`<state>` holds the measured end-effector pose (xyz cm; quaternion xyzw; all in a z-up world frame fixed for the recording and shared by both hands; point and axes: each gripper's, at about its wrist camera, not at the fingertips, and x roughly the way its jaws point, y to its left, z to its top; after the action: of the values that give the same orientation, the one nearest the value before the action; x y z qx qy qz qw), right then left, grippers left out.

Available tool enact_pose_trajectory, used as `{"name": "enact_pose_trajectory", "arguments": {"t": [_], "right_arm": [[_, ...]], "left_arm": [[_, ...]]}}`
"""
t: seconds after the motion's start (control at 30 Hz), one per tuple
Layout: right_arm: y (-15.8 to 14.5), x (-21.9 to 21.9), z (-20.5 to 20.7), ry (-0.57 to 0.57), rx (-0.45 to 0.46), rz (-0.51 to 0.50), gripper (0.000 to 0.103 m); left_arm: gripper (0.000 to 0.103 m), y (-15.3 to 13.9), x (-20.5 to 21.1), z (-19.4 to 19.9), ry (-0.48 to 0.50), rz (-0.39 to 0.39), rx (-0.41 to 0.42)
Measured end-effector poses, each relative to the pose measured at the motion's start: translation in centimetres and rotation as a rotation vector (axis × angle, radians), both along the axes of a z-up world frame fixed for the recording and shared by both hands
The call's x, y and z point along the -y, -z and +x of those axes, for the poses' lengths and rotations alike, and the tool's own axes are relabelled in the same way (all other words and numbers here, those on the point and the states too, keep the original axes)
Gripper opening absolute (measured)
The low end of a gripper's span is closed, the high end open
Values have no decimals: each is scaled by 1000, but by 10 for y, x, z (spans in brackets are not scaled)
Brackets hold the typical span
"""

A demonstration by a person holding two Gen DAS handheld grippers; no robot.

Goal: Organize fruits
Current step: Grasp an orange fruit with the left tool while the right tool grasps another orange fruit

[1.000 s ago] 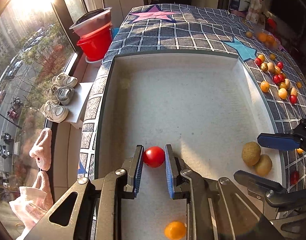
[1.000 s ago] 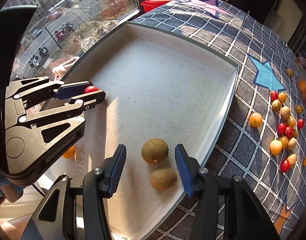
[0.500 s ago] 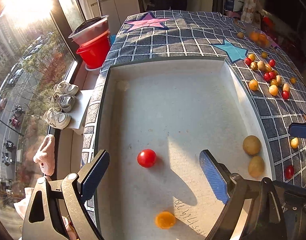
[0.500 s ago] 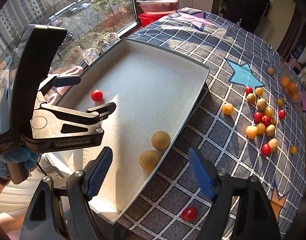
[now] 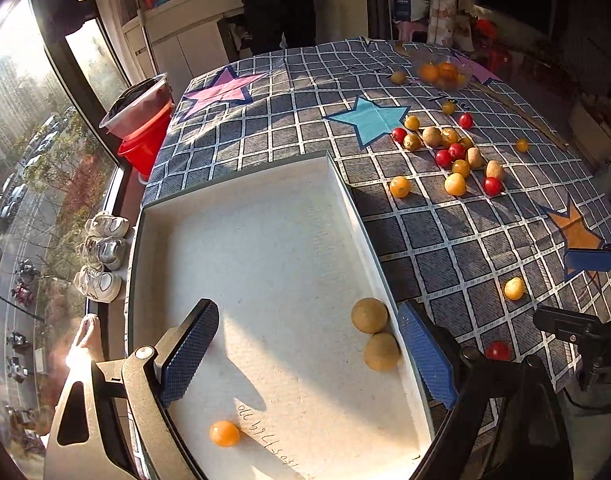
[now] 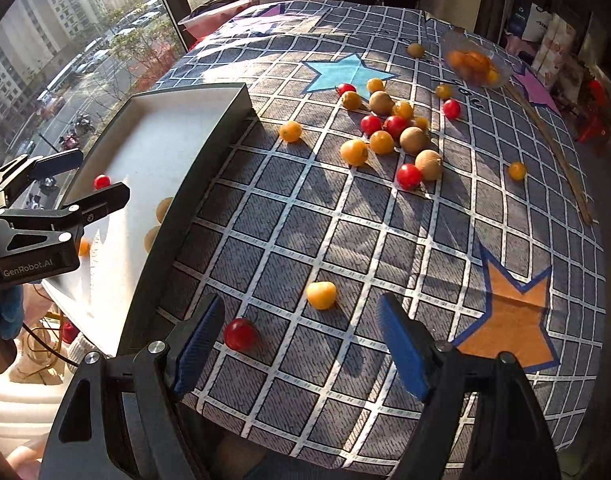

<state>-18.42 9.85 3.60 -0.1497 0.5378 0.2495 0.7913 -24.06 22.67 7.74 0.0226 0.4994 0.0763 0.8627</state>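
My left gripper hangs open over the near end of the white tray, holding nothing. Two brown round fruits lie against the tray's right wall, just inside my right pad. A small orange fruit rests near the tray's front. The red tomato in the tray shows only in the right wrist view. My right gripper is open above the checked cloth, right of the tray. A yellow fruit lies just ahead of it and a red tomato lies beside its left pad.
Several red, yellow and brown fruits lie scattered mid-cloth. A clear bowl of oranges stands at the far side, with a wooden stick on the right. A red bucket and shoes sit by the window. A person stands beyond the table.
My left gripper opened, left the red tomato in the tray, and drew back and up. My right gripper widened and swung from the two brown fruits out over the cloth.
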Motion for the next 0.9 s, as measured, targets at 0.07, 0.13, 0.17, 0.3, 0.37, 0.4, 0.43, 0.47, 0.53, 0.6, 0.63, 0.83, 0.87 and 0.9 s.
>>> {"name": "enact_pose_trajectory", "arguments": {"t": [0.07, 0.13, 0.17, 0.3, 0.37, 0.4, 0.43, 0.47, 0.53, 0.6, 0.63, 0.83, 0.87, 0.9], "right_arm": [[2, 19, 6, 40, -5, -8, 81], [5, 36, 12, 78, -10, -11, 81], [6, 45, 15, 95, -11, -10, 81], [10, 75, 31, 168, -10, -9, 81], [11, 89, 42, 206, -8, 3, 81], [11, 95, 48, 226, -6, 12, 81], [10, 100, 55, 243, -2, 25, 81], [10, 105, 62, 263, 3, 37, 81], [9, 113, 74, 299, 10, 57, 81], [9, 120, 89, 324, 13, 74, 81], [10, 122, 95, 335, 15, 77, 81], [18, 124, 132, 390, 40, 69, 81], [19, 124, 138, 398, 42, 70, 80], [21, 124, 143, 405, 45, 69, 79]], "left_arm": [[92, 0, 16, 8, 26, -10, -11], [92, 1, 31, 15, 50, -26, -19], [92, 1, 39, 19, 61, -34, -23], [92, 4, 66, 39, 89, -54, -36], [92, 8, 77, 50, 94, -53, -44], [92, 11, 82, 56, 95, -50, -48], [92, 14, 86, 63, 91, -46, -54], [92, 18, 89, 69, 83, -40, -64], [92, 26, 93, 82, 69, -41, -79], [92, 34, 97, 94, 56, -42, -87], [92, 37, 98, 99, 52, -38, -90], [79, 53, 109, 123, 59, -5, -92], [72, 57, 111, 126, 62, 4, -102], [72, 60, 111, 130, 62, 4, -113]]}}
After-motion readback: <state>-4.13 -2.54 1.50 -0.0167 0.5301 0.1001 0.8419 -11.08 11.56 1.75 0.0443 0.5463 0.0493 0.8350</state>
